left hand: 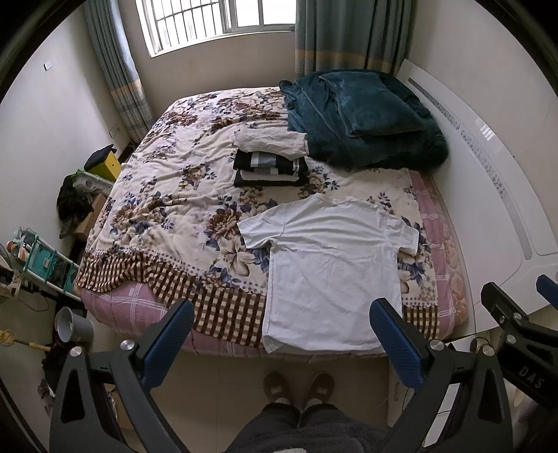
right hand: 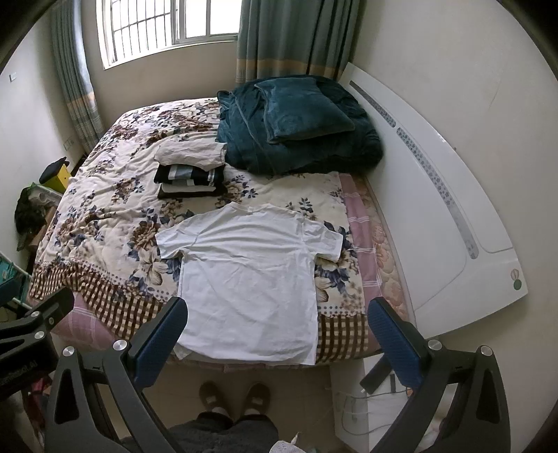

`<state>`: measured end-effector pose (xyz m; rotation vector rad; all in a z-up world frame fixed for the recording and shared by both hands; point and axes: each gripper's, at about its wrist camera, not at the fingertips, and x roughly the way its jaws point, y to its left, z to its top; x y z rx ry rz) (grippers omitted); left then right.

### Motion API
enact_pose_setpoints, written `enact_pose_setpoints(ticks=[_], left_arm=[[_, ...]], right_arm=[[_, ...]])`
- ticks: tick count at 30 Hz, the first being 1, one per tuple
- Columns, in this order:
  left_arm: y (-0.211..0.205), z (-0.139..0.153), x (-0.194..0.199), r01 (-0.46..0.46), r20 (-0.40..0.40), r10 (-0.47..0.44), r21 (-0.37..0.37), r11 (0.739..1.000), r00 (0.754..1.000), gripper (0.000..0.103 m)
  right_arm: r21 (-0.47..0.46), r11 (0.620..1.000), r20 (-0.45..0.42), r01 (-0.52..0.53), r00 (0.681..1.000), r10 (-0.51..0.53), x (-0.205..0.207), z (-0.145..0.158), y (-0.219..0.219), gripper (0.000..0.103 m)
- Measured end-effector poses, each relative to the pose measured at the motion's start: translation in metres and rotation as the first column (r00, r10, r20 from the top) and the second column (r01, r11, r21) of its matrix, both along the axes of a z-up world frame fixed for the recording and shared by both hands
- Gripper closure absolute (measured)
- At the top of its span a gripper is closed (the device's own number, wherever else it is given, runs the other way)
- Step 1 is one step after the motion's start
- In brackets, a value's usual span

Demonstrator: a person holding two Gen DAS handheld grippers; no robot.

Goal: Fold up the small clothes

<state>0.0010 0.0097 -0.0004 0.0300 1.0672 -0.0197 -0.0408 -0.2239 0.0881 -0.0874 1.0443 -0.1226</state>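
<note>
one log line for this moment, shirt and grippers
white t-shirt: flat on bed, unfolded | left gripper: open, empty | right gripper: open, empty | folded pile: behind shirt

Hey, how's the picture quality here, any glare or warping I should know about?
Left wrist view: window blown out, headboard bowed by the fisheye. Right wrist view: same glare, dark corners, T-shirt sharp and evenly lit.

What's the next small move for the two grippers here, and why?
Probably lower the left hand-held gripper onto the left sleeve of the white T-shirt to start the first fold. The shirt lies flat and unfolded at the bed's near edge, both grippers hang open above it holding nothing, and the folded stack sits behind it.
</note>
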Motion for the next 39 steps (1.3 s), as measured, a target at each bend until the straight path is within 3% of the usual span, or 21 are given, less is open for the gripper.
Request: enact_pose_setpoints(ticks=[39], left_arm=[[0.005,0.006,0.018,-0.002,0.005,0.002,-0.002,1.0,1.0,0.0]], right_arm=[[0.0,1.0,0.0,-0.007,1.0,0.007,0.004,0.001,-0.001,0.0]])
